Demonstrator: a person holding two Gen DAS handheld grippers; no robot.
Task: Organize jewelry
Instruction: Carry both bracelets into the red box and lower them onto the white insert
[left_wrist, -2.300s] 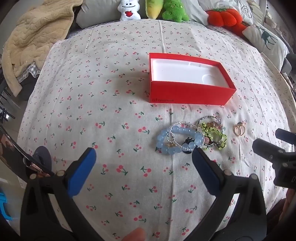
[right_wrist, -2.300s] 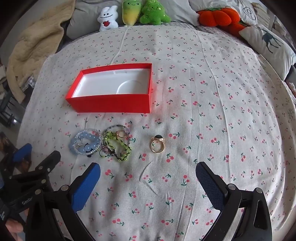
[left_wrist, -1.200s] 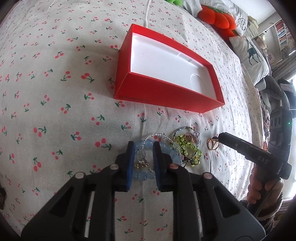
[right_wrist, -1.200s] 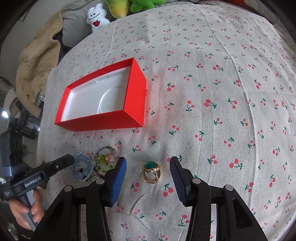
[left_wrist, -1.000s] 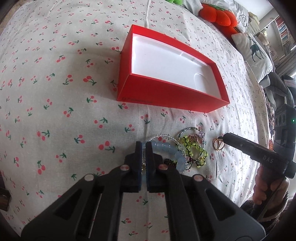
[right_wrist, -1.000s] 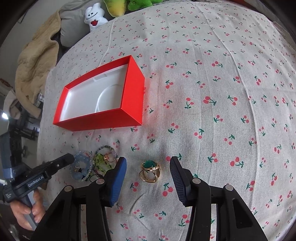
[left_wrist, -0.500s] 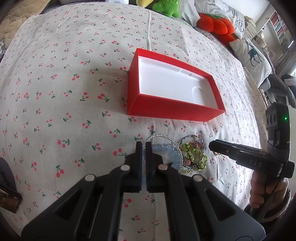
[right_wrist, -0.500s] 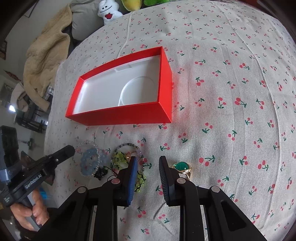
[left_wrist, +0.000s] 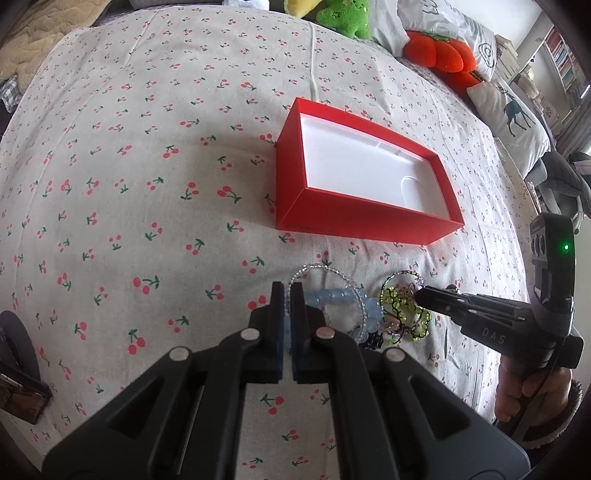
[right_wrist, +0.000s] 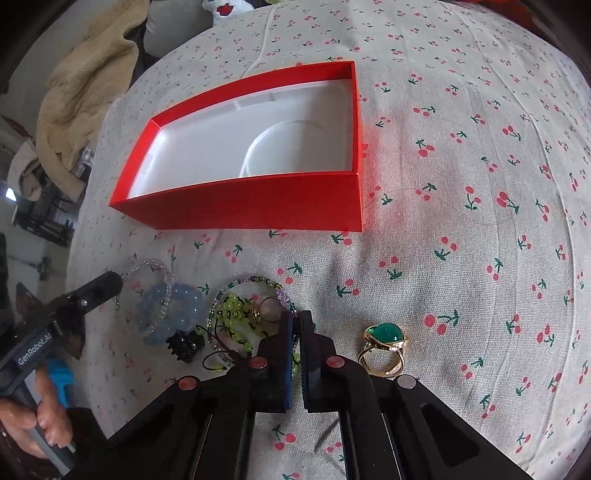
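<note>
Jewelry pile lies on the cherry-print bedsheet (left_wrist: 147, 184), on the near side of the red box (right_wrist: 258, 206) and apart from it. Pile contents: pale blue bead bracelet (right_wrist: 173, 306), thin clear-bead bracelet (left_wrist: 321, 271), yellow-green bead bracelet (right_wrist: 232, 314), dark seed-bead bracelet (right_wrist: 258, 280), small black piece (right_wrist: 184, 345). Strands overlap; exact tangling cannot be resolved.

Gold ring with green stone (right_wrist: 384, 341) sits alone on the sheet, just right of the pile, not touching it.

Left gripper (left_wrist: 287, 293): jaws pressed nearly together at the left edge of the clear-bead bracelet; whether a strand is pinched between the pads cannot be told.

Right gripper (right_wrist: 295, 323): jaws almost closed at the right edge of the pile, beside the yellow-green beads; contents of the gap not visible.

Red box: open top, white liner, nothing inside.

Far edge of bed: green plush toy (left_wrist: 343, 18), orange-red plush (left_wrist: 439, 55), deer-print pillow (left_wrist: 509, 118). Beige blanket (right_wrist: 81, 92) at left.
</note>
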